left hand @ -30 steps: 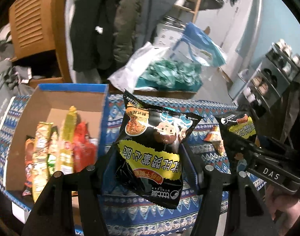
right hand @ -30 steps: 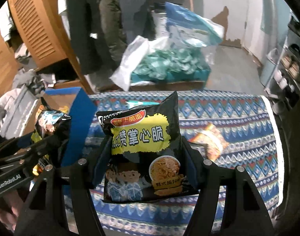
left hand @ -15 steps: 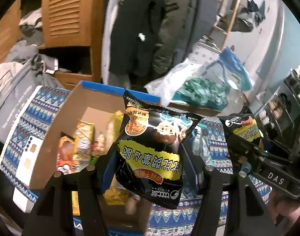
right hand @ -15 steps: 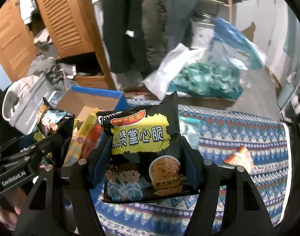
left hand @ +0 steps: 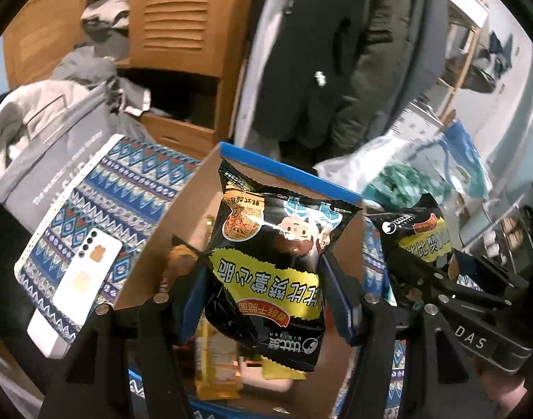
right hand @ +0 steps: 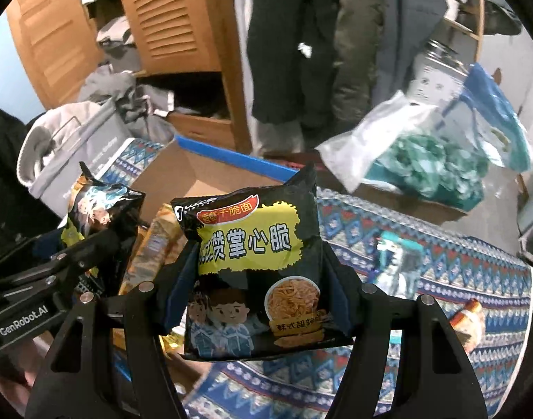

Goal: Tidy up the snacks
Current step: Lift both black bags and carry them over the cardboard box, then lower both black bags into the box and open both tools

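Cluttered bedroom: a louvred wooden wardrobe (left hand: 175, 17) at 11 o'clock, hanging coats (right hand: 301, 35) at 12, and a patterned blue cloth (right hand: 441, 255) covering the work surface.

Left gripper (left hand: 270, 289) is clamped across the waist of a black noodle-snack packet (left hand: 277, 262), held upside down over the open cardboard box (left hand: 182, 216) with its blue rim. Snacks already stand inside the box at 6 o'clock. A white phone (left hand: 81, 276) lies on the cloth at 9 o'clock.

Right gripper (right hand: 259, 286) is clamped on a second black packet (right hand: 252, 265), upright, over the cloth just beside the box.

Handling, as judged: both packets are light, air-puffed, glossy film over brittle dried noodles. They crush easily and may slip. The mid-body side hold looks sound; a firmer squeeze risks breaking the contents.

Legible writing: large characters "掌心脆" on a yellow patch, "干脆面" on a red banner above. The grippers' bodies read "GenRobot.AI" and "DAS". Smaller print is unreadable.
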Demonstrator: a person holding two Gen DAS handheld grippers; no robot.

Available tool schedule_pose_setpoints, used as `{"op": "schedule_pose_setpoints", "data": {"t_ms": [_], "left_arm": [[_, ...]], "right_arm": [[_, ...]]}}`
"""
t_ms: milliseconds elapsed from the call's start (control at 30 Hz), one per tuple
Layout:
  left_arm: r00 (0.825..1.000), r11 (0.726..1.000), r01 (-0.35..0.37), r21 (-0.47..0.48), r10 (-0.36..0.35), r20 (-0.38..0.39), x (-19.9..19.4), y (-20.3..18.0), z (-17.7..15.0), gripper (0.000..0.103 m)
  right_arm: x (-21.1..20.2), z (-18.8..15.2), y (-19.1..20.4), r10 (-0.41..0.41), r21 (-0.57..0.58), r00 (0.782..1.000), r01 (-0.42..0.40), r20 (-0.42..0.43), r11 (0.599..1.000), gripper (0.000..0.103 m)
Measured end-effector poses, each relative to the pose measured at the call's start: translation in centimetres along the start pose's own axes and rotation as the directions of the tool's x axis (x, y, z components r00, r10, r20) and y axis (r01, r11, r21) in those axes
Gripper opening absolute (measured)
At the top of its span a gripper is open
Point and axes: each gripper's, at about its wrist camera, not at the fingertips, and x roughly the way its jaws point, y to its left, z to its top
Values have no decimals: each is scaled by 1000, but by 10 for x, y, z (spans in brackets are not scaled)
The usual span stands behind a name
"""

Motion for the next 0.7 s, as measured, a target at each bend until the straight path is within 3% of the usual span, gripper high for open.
{"op": "schedule_pose_setpoints", "data": {"t_ms": [500, 567, 700], "left_arm": [[995, 991, -60, -116, 50, -87, 33, 53, -8, 63], [995, 991, -70, -111, 61, -83, 33, 54, -8, 63], [995, 991, -92, -99, 87, -55, 27, 53, -7, 68]], "right_arm": [[45, 6, 37, 79, -23, 994, -81, -75, 996, 68], [45, 8, 37, 77, -23, 995, -79, -70, 997, 76], [42, 10, 35, 69, -16, 996, -70, -57, 997, 76]]}}
